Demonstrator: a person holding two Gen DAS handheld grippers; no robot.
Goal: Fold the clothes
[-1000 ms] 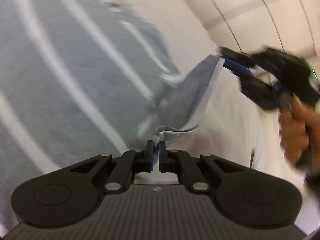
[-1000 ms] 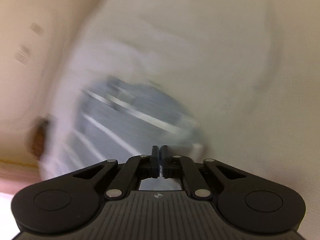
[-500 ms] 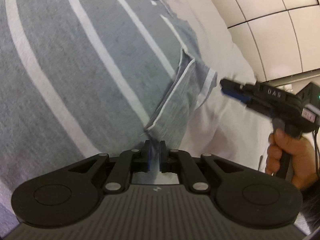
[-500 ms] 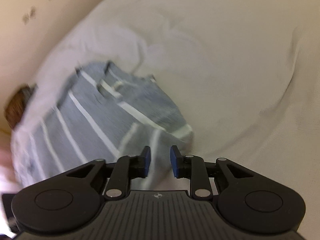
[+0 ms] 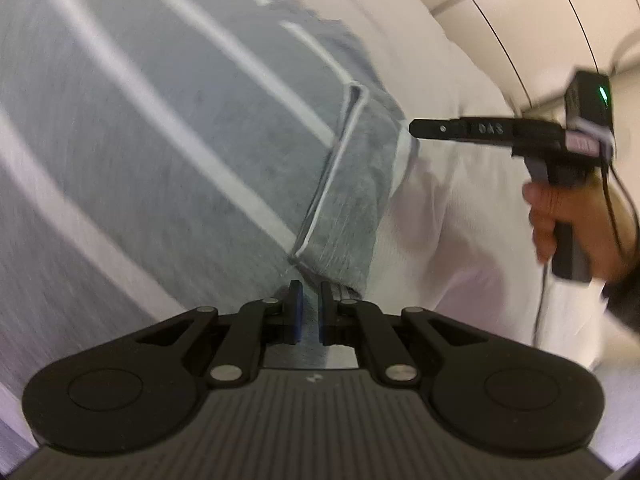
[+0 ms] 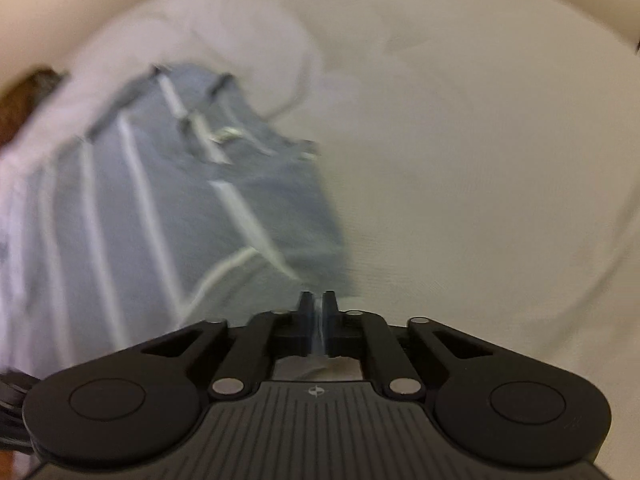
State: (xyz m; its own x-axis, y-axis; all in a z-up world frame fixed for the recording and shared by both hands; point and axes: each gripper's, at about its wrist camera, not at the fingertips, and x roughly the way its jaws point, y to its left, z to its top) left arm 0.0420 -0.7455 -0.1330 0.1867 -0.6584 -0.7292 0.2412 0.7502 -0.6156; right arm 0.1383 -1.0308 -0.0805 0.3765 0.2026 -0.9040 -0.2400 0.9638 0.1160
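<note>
A grey shirt with white stripes (image 5: 168,128) lies spread on a white bed sheet (image 5: 452,216), filling the left and centre of the left wrist view; one sleeve (image 5: 352,196) is folded in over the body of the shirt, its white-piped hem running in a slanted line toward the lower centre; the left claw (image 5: 309,312) sits at the near end of that sleeve, its blue-padded fingers a little apart with grey cloth showing in the gap between them, so it is parted and not clamped; the right claw (image 5: 414,128) reaches in from the right of the same view, its dark tip meeting the sleeve's far edge, the person's right hand (image 5: 560,224) wrapped around its handle with a cable trailing down beside it; a pale tiled wall (image 5: 520,12) rises behind the bed.

In the right wrist view the picture is blurred; the shirt (image 6: 160,208) lies to the left on the sheet (image 6: 480,160), its collar end farthest from the camera; the right claw (image 6: 318,312) has its fingers drawn nearly together on a thin fold of the shirt's light edge, pinched between them at the sleeve corner.
</note>
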